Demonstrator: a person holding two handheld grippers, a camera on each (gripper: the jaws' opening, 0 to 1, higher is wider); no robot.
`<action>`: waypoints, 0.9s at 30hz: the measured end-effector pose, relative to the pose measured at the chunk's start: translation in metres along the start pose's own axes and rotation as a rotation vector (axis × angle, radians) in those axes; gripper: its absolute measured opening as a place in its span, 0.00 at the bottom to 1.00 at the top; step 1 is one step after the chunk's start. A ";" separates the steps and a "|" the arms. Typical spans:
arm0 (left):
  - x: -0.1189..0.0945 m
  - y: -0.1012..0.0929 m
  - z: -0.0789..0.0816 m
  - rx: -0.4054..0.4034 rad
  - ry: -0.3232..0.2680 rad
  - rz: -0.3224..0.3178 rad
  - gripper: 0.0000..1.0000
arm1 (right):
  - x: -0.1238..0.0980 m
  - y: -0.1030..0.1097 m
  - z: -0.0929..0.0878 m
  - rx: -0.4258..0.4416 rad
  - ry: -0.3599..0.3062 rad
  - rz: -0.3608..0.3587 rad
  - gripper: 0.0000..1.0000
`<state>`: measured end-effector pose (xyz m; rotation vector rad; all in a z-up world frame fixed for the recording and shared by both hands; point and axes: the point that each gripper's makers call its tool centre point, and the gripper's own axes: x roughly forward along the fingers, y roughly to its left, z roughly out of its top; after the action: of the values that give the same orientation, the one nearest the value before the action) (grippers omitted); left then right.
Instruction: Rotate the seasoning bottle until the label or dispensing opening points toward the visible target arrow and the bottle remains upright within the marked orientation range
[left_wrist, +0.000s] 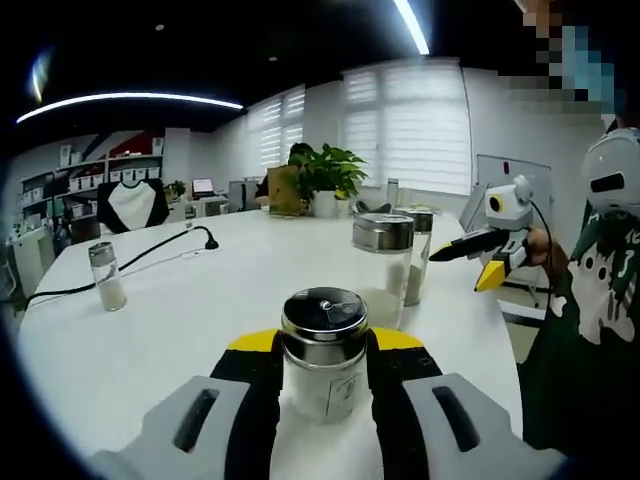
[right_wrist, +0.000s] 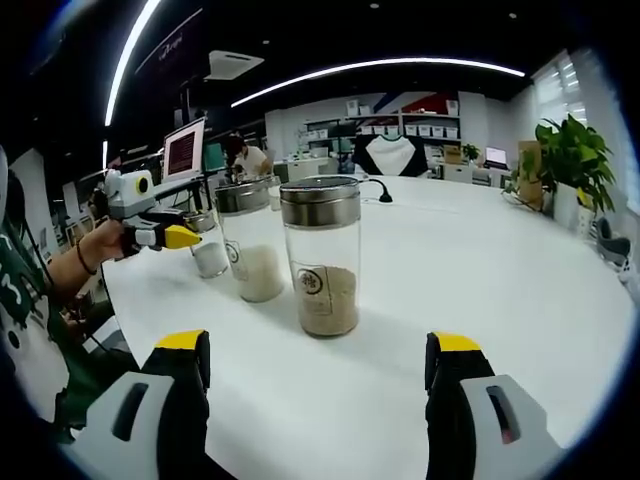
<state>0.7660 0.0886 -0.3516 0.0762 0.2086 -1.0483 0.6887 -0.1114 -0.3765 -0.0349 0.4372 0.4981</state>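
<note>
My left gripper (left_wrist: 325, 342) is shut on a small seasoning bottle (left_wrist: 322, 375) with a shiny metal lid, upright on the white table (left_wrist: 190, 330). The right gripper view shows that gripper (right_wrist: 185, 238) at the left, held by a hand, with the same bottle (right_wrist: 210, 256) at its yellow tips. My right gripper (right_wrist: 320, 365) stands open, jaws wide apart. Ahead of it stand a glass bottle of brown seasoning (right_wrist: 322, 262) and a bottle of white seasoning (right_wrist: 250, 245). In the left gripper view the right gripper (left_wrist: 458, 268) hangs open beside the two tall bottles (left_wrist: 385, 262).
A small shaker (left_wrist: 107, 277) stands at the table's left, near a black cable (left_wrist: 140, 258). Potted plants (left_wrist: 325, 175) sit at the far edge. A person in a green shirt (left_wrist: 590, 300) stands at the right edge. The wide white tabletop (right_wrist: 520, 270) stretches right.
</note>
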 end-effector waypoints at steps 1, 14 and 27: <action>0.000 0.000 0.000 -0.005 -0.004 0.006 0.34 | 0.000 0.000 0.000 0.000 0.000 0.001 0.91; 0.001 0.000 0.000 -0.015 -0.021 0.091 0.34 | 0.000 0.000 0.000 0.002 0.000 -0.002 0.91; 0.003 0.000 0.001 -0.030 -0.035 0.166 0.34 | 0.000 0.000 -0.001 0.005 0.002 -0.002 0.91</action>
<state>0.7675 0.0856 -0.3516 0.0466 0.1830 -0.8803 0.6886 -0.1119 -0.3775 -0.0306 0.4401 0.4954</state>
